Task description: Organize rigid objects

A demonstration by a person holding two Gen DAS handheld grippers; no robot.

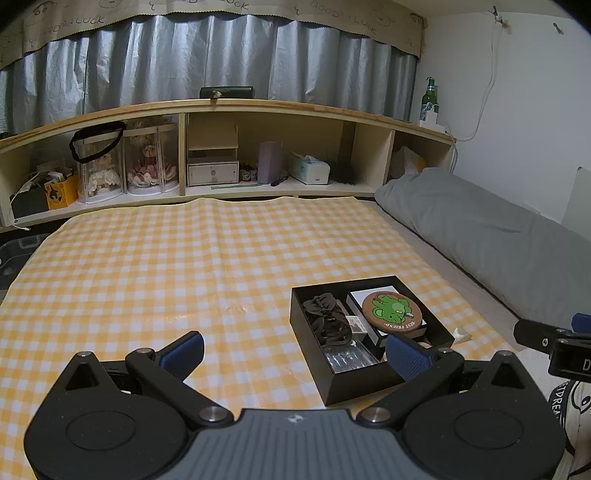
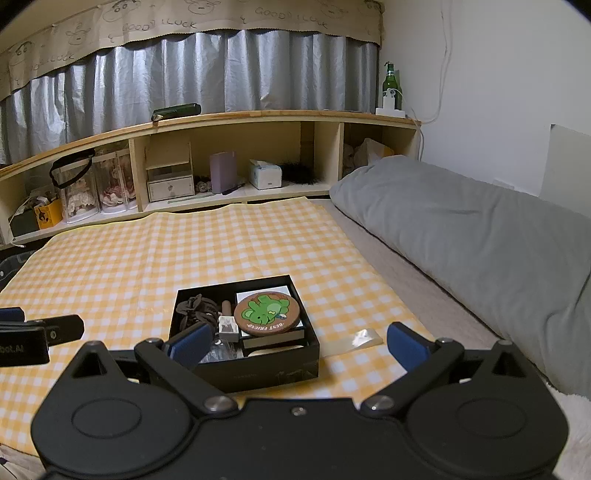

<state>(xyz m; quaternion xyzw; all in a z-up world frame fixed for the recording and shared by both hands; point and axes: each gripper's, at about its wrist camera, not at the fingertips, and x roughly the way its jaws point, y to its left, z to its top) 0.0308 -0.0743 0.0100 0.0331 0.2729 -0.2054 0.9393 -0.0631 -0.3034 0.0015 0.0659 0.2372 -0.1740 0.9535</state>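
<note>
Evidently finished, both the left gripper (image 1: 295, 352) and right gripper (image 2: 297, 345) are hovering wide-fingered, empty, beside the packed black box (image 2: 258, 373) sitting near the checked cloth's (image 2: 147, 258) right edge.

Dim, sharp, fisheye-bowed edges

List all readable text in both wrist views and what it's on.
"GOOD LUCK" – repeated along the beige curtain valance, with cartoon faces drawn between.
"BEST FRIEND" – rim of the round green-bear coaster in the black box, upside down to the camera.
Partial letters on the right gripper body and on the person's shirt at the left view's lower right: cut off, unreadable.
Green bottle label, tissue box print: too small to read.
</note>
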